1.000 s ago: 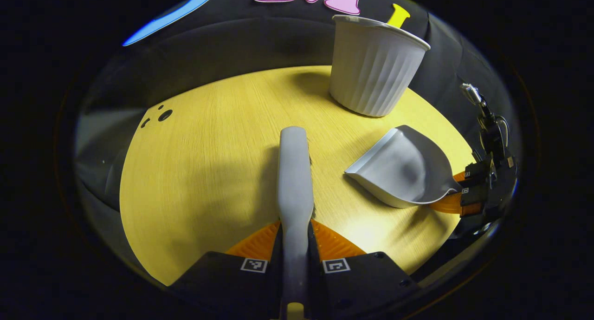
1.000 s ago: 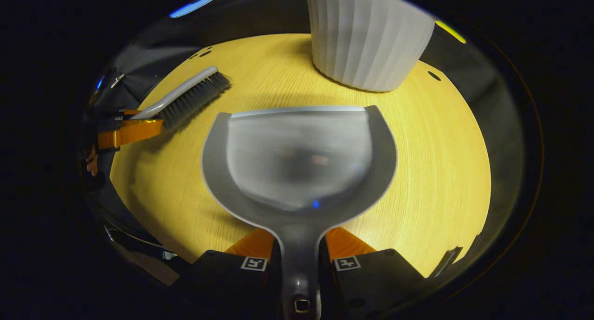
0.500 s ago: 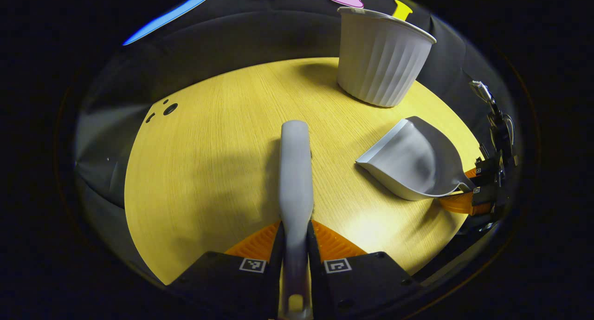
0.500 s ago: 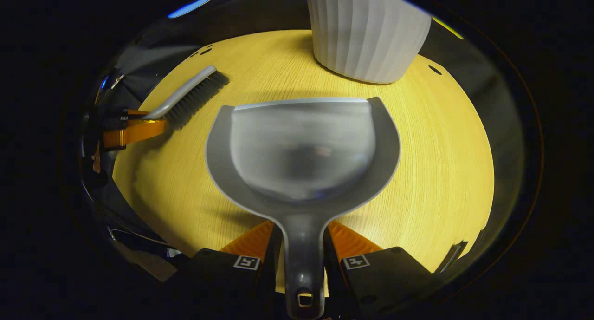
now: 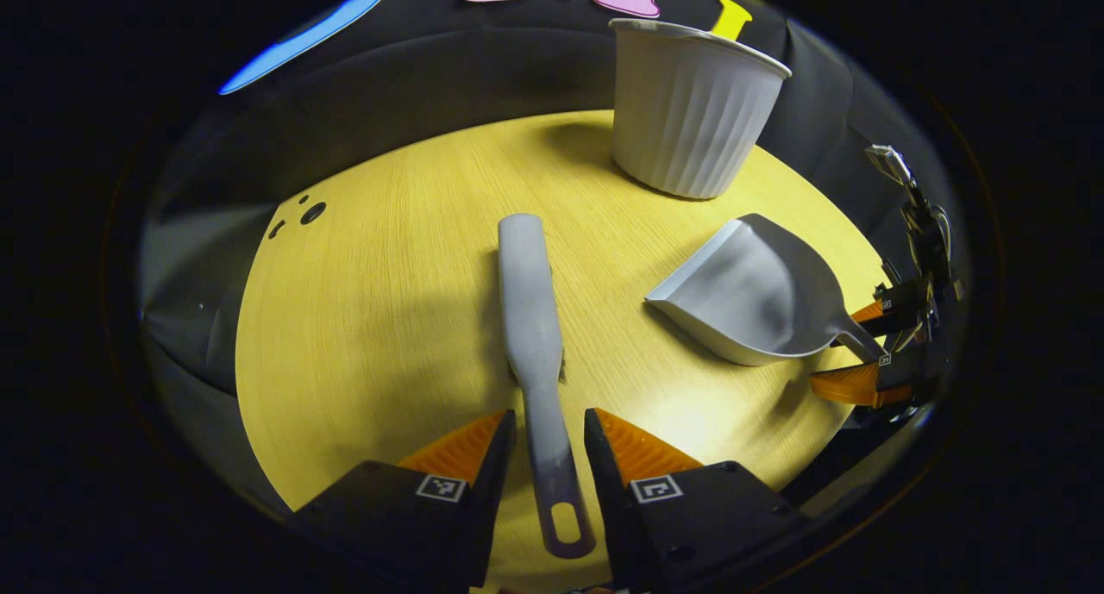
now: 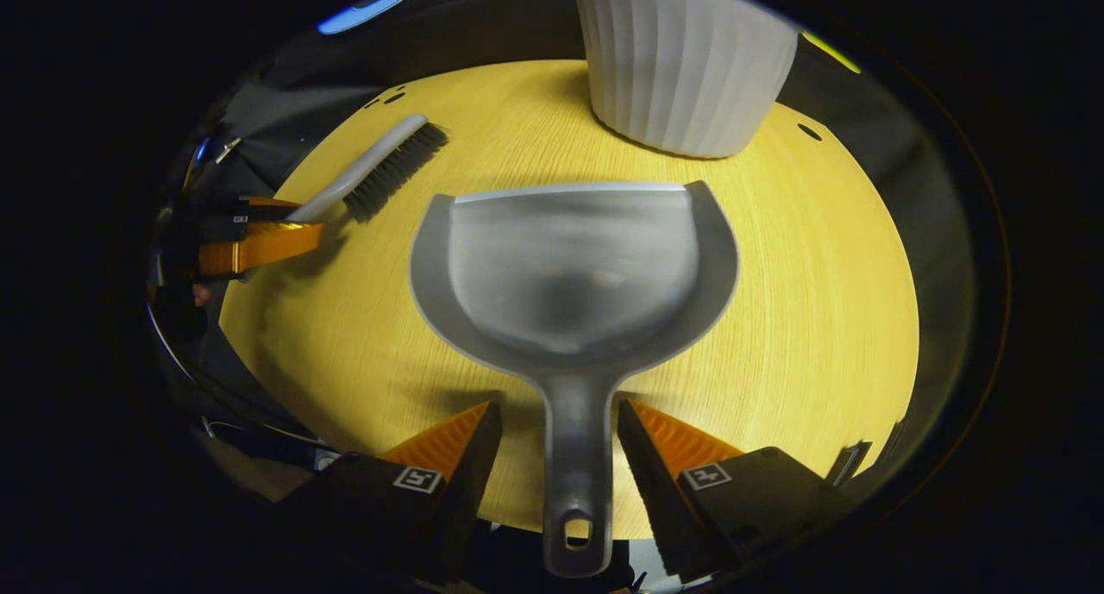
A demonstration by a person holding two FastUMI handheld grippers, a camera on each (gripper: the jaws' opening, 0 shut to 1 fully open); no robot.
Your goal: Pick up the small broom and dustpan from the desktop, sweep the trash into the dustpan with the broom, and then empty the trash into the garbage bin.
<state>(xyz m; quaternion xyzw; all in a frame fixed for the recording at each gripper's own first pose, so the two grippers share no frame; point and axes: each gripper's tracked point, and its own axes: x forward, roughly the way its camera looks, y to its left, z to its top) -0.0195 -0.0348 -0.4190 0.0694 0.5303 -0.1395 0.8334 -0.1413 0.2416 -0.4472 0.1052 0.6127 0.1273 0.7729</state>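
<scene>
Left gripper (image 5: 545, 443) jaws spread, straddling the small grey plastic broom (image 5: 533, 335) handle flat on the yellow wooden table (image 5: 388, 301). Right gripper (image 6: 552, 443) jaws likewise wide around the grey plastic dustpan (image 6: 573, 275) handle. Pan looks empty; white ribbed garbage bin (image 6: 681, 68) just beyond, probably already tipped.

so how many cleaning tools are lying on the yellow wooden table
2: the grey plastic broom between the open left gripper fingers, and the grey plastic dustpan between the open right gripper fingers.
</scene>
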